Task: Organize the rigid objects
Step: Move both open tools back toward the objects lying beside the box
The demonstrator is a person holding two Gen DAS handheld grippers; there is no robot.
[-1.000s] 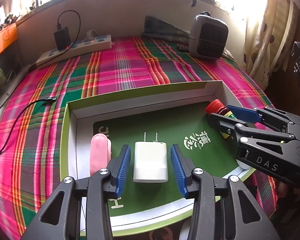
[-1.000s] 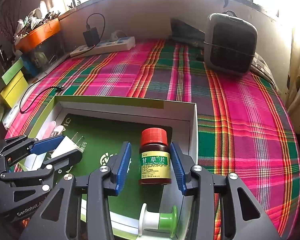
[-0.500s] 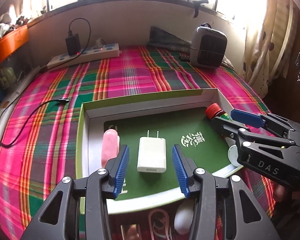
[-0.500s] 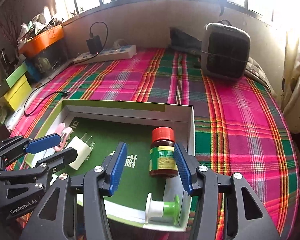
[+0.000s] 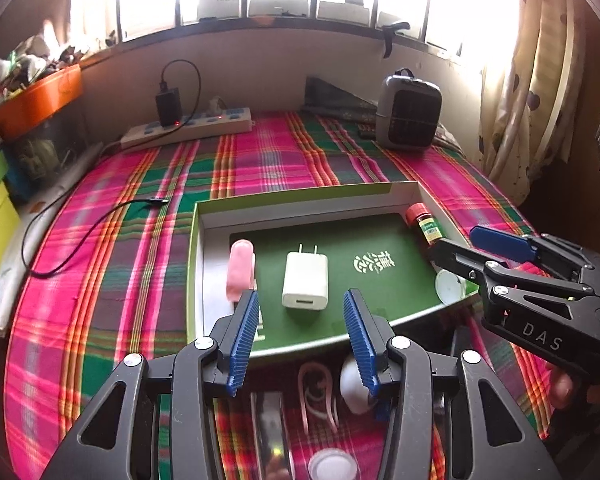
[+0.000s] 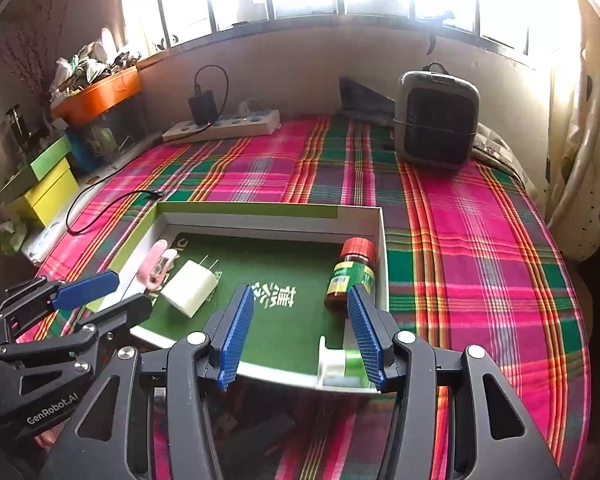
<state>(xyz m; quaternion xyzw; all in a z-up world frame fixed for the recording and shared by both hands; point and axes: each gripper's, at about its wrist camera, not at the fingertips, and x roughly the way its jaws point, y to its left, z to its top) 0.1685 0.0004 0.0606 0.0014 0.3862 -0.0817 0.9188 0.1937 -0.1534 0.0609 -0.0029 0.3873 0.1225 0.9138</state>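
The white charger (image 5: 305,280) lies prongs-away in the green box (image 5: 292,194), dead at twelve o'clock just beyond the left gripper (image 5: 300,332), whose jaws are spread and empty; the right gripper (image 6: 300,338) is likewise parted.

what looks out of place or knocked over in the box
Nothing is spilled or damaged. The medicine bottle stands upright in the box's far right corner. The white charger, pink clip and green-and-white spool lie flat, loosely spread rather than lined up.
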